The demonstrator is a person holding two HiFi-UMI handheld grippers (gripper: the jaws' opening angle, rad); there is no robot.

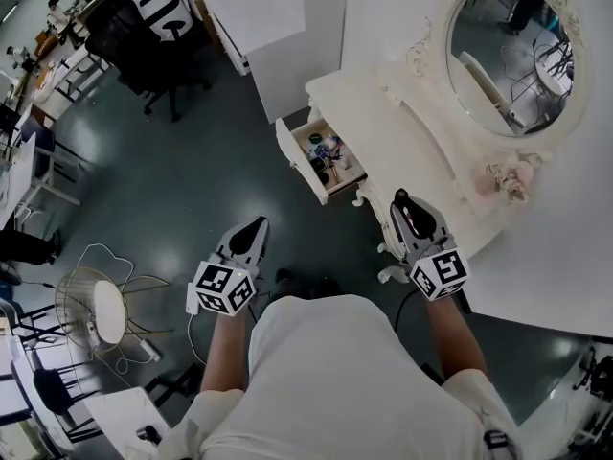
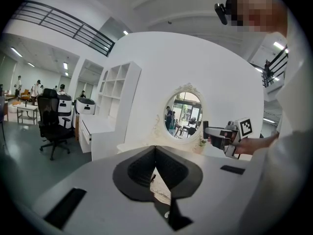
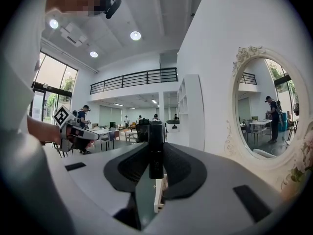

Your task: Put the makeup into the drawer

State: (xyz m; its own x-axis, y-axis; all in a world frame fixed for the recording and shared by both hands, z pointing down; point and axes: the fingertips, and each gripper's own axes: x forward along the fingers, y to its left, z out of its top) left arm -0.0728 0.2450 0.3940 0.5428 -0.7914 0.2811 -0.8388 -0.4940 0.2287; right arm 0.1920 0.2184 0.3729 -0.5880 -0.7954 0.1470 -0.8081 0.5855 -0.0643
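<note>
In the right gripper view a slim black makeup tube (image 3: 155, 151) stands upright between the jaws, and my right gripper (image 3: 155, 173) is shut on it. From the head view the right gripper (image 1: 401, 198) hovers beside the front edge of the white vanity table (image 1: 383, 113), right of the open drawer (image 1: 293, 158). Several small makeup items lie inside the drawer. My left gripper (image 1: 257, 224) hangs over the floor, below and left of the drawer. Its jaws meet at the tip with nothing between them (image 2: 155, 148).
An oval mirror (image 1: 508, 56) in an ornate white frame stands on the vanity, with a small flower ornament (image 1: 508, 180) at its base. A black office chair (image 1: 144, 46) is at the far left. A wire fan (image 1: 96, 310) lies on the dark floor near my left side.
</note>
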